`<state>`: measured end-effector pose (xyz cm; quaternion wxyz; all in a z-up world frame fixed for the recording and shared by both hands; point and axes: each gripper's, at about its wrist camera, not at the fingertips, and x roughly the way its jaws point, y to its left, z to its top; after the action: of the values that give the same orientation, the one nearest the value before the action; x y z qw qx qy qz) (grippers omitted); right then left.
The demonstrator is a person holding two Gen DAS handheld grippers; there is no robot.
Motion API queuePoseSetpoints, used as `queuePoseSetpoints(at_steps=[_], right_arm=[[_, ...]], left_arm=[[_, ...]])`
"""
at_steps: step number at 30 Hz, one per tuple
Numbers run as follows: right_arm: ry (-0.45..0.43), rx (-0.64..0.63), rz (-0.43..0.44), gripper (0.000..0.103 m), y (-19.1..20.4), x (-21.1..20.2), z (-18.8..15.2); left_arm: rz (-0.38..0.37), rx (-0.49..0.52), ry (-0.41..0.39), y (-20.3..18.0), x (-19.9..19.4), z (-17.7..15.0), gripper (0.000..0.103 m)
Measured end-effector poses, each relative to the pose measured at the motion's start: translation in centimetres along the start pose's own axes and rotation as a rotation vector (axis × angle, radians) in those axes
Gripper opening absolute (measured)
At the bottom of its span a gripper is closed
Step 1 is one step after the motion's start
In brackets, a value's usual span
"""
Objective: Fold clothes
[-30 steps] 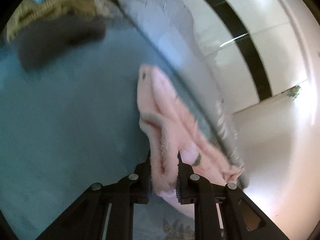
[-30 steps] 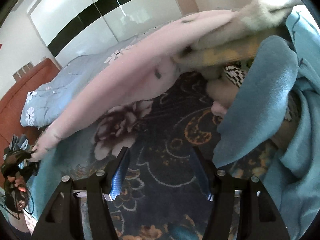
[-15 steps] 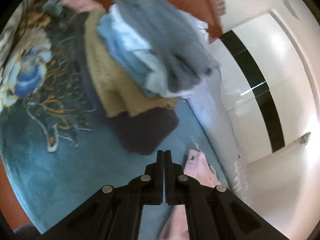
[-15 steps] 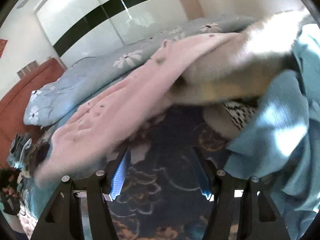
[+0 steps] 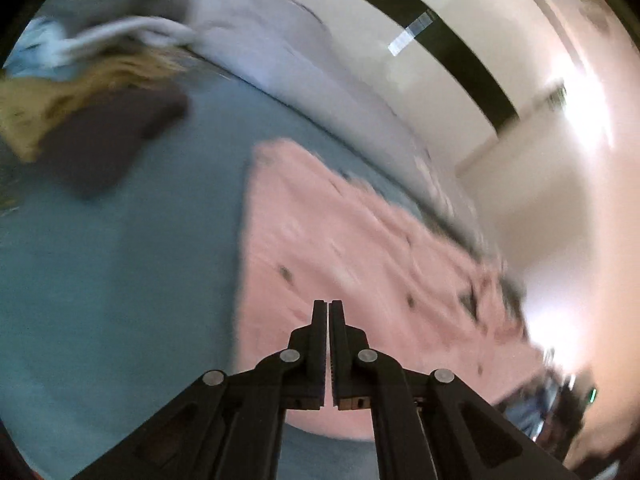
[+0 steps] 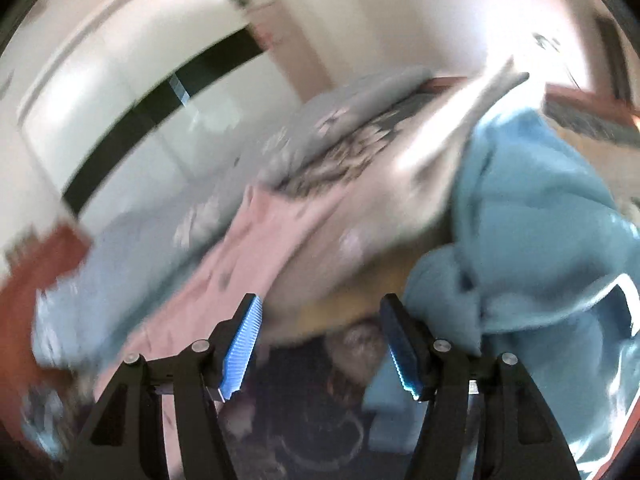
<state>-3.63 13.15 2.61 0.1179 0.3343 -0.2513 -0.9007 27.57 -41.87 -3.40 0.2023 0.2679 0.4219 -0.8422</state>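
Observation:
A pink fleece garment (image 5: 360, 264) with small dark marks lies spread on the blue bed cover (image 5: 120, 264). My left gripper (image 5: 329, 312) is shut and empty, its tips just above the garment's near part. In the blurred right wrist view the same pink garment (image 6: 240, 264) stretches from the left toward a heap of clothes. My right gripper (image 6: 320, 312) is open and empty in front of that heap.
A stack of folded clothes (image 5: 96, 92), dark, tan and light blue, sits at the upper left of the bed. A teal fleece (image 6: 540, 240) hangs at the right of the unfolded heap. A white wardrobe with a black stripe (image 5: 440, 40) stands behind the bed.
My left gripper let go of the pink garment, shut empty and swung back over it. The garment now lies spread flat. The right gripper's view tilted upward and stayed open.

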Motion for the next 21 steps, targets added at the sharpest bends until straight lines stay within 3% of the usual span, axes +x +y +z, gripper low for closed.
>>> queuePoseSetpoints(at_steps=[3, 6, 7, 8, 9, 10, 14, 21], right_arm=[[-0.022, 0.161, 0.038, 0.063, -2.1, 1.1, 1.3], [-0.047, 0.297, 0.069, 0.063, -3.9, 2.0, 2.4], [-0.056, 0.32, 0.071, 0.054, -4.2, 2.2, 2.7], [-0.053, 0.323, 0.061, 0.044, -4.4, 2.4, 3.1], [-0.048, 0.322, 0.049, 0.026, -4.7, 2.5, 3.5], [-0.045, 0.32, 0.06, 0.021, -4.9, 2.5, 3.8], [-0.067, 0.32, 0.126, 0.017, -7.0, 1.1, 7.0], [-0.242, 0.161, 0.077, 0.016, -7.5, -5.4, 15.6]], left_arm=[[-0.012, 0.042, 0.088, -2.8, 2.9, -1.3, 0.015], [0.004, 0.069, 0.116, -4.0, 3.9, -1.9, 0.022], [0.011, 0.08, 0.123, -4.5, 4.2, -2.2, 0.023], [0.013, 0.08, 0.133, -4.6, 4.5, -2.3, 0.024], [0.016, 0.079, 0.144, -4.7, 4.8, -2.5, 0.024], [0.018, 0.079, 0.154, -4.8, 5.1, -2.7, 0.024], [0.04, 0.047, 0.176, -4.6, 5.5, -2.9, 0.025], [0.08, 0.057, 0.176, -5.4, 6.6, -3.0, 0.027]])
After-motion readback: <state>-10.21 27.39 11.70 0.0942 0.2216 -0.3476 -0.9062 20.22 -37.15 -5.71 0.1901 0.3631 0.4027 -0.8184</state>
